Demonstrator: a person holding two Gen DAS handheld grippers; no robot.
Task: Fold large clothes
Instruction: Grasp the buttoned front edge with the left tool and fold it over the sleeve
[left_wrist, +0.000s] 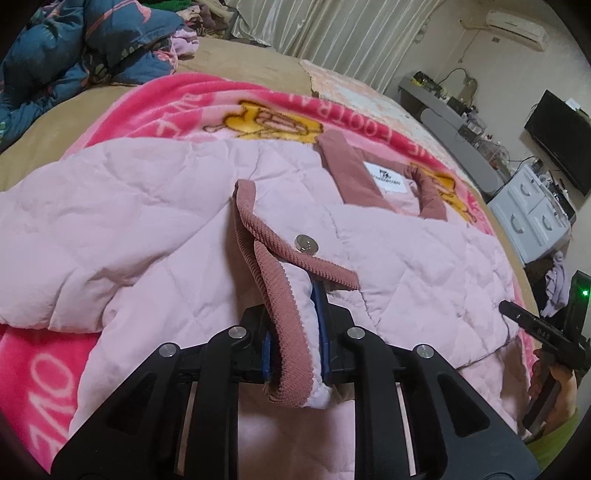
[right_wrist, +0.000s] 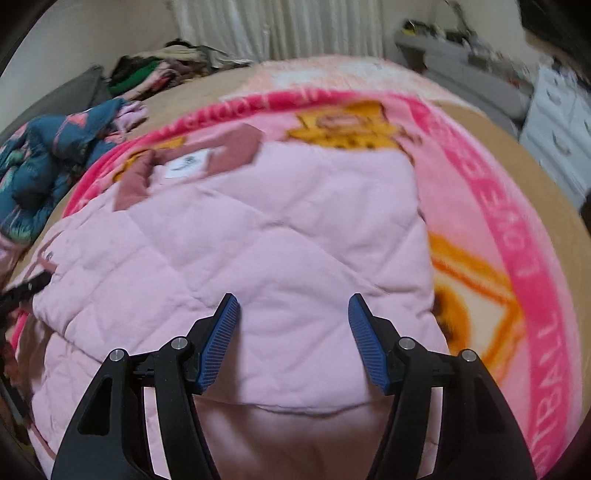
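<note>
A pale pink quilted jacket (left_wrist: 155, 206) lies spread on a pink cartoon blanket (left_wrist: 192, 99) on the bed. It has dusty-rose corduroy trim, a white neck label (left_wrist: 386, 177) and a silver snap (left_wrist: 306, 244). My left gripper (left_wrist: 293, 332) is shut on the jacket's corduroy-edged cuff (left_wrist: 284, 317), which stands up between the blue pads. In the right wrist view the jacket (right_wrist: 258, 251) fills the middle; my right gripper (right_wrist: 293, 314) is open and empty just above its folded body. The right gripper also shows in the left wrist view (left_wrist: 539, 332) at the right edge.
A blue patterned quilt (left_wrist: 81, 48) and a pile of clothes (right_wrist: 162, 70) lie at the bed's far left. White drawers (left_wrist: 532, 210), a grey desk (left_wrist: 454, 122) and a dark screen (left_wrist: 561, 140) stand to the right. Curtains hang behind.
</note>
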